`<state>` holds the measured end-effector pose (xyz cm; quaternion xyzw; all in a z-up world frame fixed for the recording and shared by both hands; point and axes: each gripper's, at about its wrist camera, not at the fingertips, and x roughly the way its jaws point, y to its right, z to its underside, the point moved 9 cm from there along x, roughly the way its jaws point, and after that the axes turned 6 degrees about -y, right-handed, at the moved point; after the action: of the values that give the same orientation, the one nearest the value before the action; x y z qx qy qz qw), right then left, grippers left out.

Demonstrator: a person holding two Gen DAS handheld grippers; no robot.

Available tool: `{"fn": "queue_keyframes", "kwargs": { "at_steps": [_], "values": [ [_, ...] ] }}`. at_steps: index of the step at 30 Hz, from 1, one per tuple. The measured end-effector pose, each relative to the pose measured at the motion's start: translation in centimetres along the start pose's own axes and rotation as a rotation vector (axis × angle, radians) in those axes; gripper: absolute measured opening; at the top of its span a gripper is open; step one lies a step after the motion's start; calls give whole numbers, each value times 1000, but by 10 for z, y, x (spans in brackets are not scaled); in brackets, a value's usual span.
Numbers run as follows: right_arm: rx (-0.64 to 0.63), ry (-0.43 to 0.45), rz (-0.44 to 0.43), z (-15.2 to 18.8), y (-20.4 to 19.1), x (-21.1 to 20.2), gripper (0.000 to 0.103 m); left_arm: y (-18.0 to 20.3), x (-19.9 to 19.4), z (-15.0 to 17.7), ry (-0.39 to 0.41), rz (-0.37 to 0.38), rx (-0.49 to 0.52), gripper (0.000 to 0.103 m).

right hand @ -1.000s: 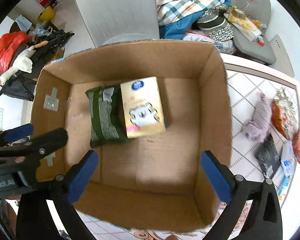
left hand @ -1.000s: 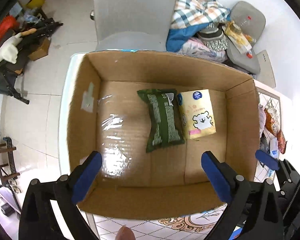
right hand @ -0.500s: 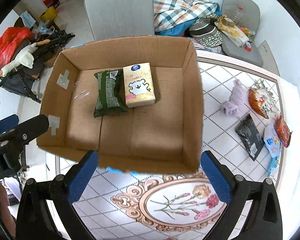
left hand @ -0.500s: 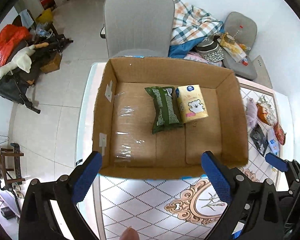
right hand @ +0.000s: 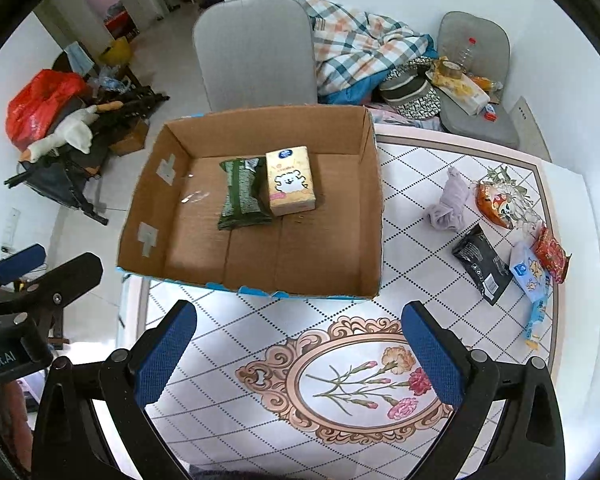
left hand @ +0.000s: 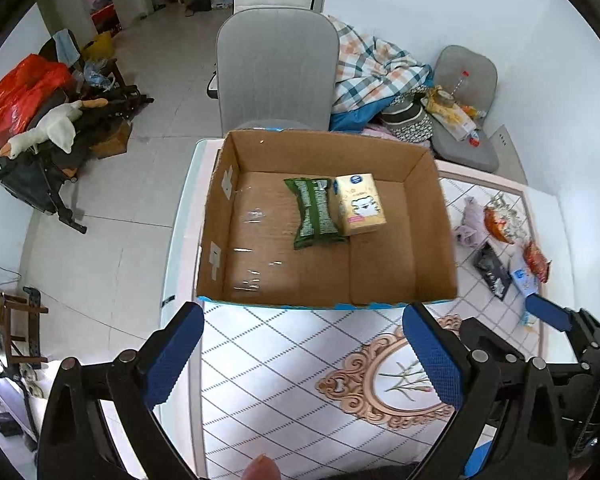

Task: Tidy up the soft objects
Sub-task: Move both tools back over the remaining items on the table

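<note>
An open cardboard box [left hand: 440, 240] [right hand: 374, 216] stands on the patterned table. Inside lie a green packet [left hand: 314, 214] [right hand: 242, 196] and a yellow tissue pack [left hand: 360, 204] [right hand: 290, 180], side by side. A lilac cloth [right hand: 450, 202] [left hand: 470, 224], a black packet [right hand: 482, 266], a blue-white pack [right hand: 530, 274] and red-orange snack bags [right hand: 498, 200] lie on the table right of the box. My left gripper [left hand: 304, 360] and right gripper [right hand: 300, 356] are both open and empty, held above the table in front of the box.
A grey chair [left hand: 276, 68] stands behind the box. A second chair [right hand: 474, 76] at the back right holds clothes, a blanket and a bottle. Bags and a plush goose [left hand: 48, 128] lie on the floor at the left. The table edge runs along the left [left hand: 180, 240].
Both grippers have pulled back and up from over the box to in front of it. The box and its contents have not moved. Both stay open.
</note>
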<state>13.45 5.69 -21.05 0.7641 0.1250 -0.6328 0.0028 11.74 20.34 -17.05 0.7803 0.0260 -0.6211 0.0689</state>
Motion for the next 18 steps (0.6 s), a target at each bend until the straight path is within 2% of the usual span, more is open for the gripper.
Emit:
{"fn": "queue_keyframes", "kwargs": {
  "at_steps": [5,9,11,16,18],
  "values": [
    [36,19,-54,5,20,-19,103,41,-17,-4,21,40,35,102],
    [109,28,-55,11,70,-34,103,98,-14,-8,6,92,98,102],
    [164,32,-26,15,109,-40,103,129,-5,-10,-22,118,124,102],
    [317,11,26,28,216,-43,103,216,39,-10,-153,212,152,102],
    [353,-16,61,31,260,-37,103,245,61,-9,-208,218,149,102]
  ]
}}
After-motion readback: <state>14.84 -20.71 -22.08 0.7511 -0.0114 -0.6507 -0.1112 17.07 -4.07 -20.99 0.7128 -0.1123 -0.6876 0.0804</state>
